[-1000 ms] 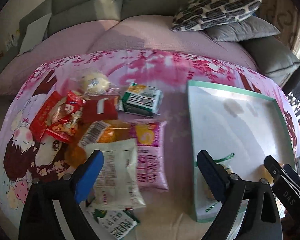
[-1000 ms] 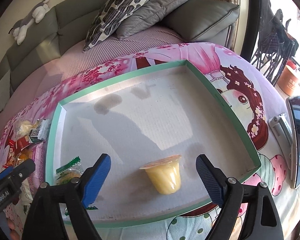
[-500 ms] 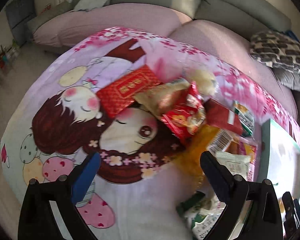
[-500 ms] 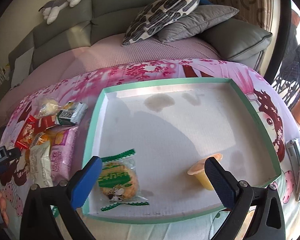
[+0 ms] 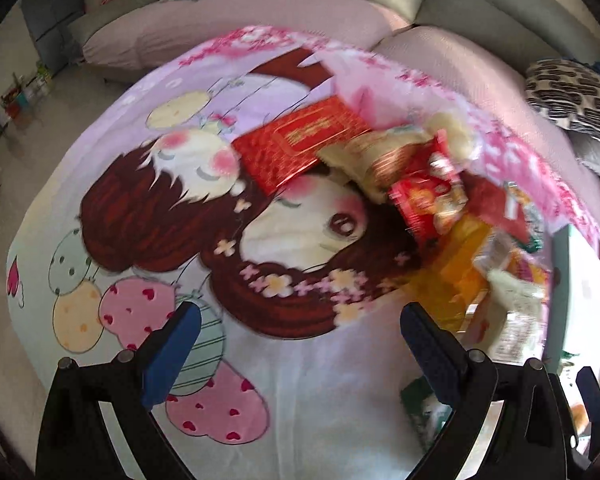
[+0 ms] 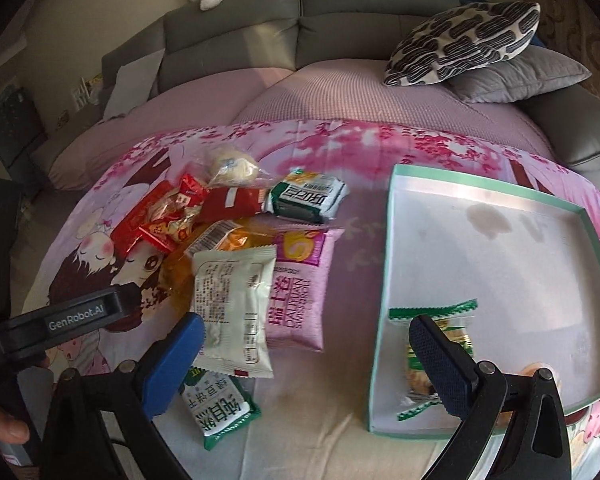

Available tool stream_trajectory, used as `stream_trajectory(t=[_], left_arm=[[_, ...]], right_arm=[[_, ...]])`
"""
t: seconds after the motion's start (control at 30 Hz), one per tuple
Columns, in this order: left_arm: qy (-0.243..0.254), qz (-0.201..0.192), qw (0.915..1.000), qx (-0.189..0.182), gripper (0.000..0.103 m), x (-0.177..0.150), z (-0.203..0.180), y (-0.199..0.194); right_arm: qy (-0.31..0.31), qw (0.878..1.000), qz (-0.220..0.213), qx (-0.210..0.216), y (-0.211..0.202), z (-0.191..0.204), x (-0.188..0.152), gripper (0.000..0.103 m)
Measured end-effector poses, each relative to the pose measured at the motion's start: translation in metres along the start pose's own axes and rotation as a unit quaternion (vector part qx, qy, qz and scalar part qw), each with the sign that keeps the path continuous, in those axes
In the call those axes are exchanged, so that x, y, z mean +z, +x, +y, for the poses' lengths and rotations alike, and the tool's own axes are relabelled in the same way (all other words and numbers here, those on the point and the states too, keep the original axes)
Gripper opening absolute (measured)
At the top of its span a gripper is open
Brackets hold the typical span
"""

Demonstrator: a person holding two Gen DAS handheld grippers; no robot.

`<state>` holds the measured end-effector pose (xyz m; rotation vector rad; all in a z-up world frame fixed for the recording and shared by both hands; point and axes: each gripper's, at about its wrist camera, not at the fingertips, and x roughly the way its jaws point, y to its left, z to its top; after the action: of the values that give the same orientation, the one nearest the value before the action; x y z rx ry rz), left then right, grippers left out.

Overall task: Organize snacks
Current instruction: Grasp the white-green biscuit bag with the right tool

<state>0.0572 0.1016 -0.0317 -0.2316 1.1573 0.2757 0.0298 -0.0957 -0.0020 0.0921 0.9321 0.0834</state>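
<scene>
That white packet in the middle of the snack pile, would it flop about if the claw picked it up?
Probably floppy: the white packet looks like a thin, flat sealed pouch that drapes over the snacks beneath it. It likely weighs little, as it shows no bulge. Its smooth, slightly shiny film might slip between the right claw pads, so an edge pinch seems safest.

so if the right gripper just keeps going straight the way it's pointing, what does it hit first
Probably the pink snack packet: it lies centred between the open right gripper fingers, just ahead. The white packet sits near the left finger, so depth is uncertain. The tray is off to the right.
</scene>
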Motion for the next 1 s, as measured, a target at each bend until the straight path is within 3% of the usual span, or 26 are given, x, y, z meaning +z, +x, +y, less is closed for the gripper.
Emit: stream_trajectory(t=[0.27,0.53,0.6,0.87,1.0], left_arm=[[-0.035,0.016,0.9992,0.009,0.1,0.003,0.017,0.013],[-0.027,0.027,0.9991,-0.016,0.1,0.003,0.014,0.016],[-0.023,0.03,0.999,-0.023,0.1,0.001,0.01,0.016],[-0.006,0.045,0.9971,-0.061,0.1,-0.005,-0.01,0.015],[0.01,0.052,0.996,-0.072,0.1,-0.009,-0.022,0.015]], right_arm=[[-0.025,0.999,0.031,-0.006,0.03,0.029,-0.002,0.101],[-0.011,0.999,0.043,-0.015,0.033,0.023,-0.002,0.066],[-0.004,0.999,0.049,-0.005,0.032,0.018,-0.002,0.061],[0.017,0.997,0.066,0.021,0.02,0.004,-0.007,0.057],[0.001,0.997,0.072,0.012,0.011,0.004,-0.012,0.056]])
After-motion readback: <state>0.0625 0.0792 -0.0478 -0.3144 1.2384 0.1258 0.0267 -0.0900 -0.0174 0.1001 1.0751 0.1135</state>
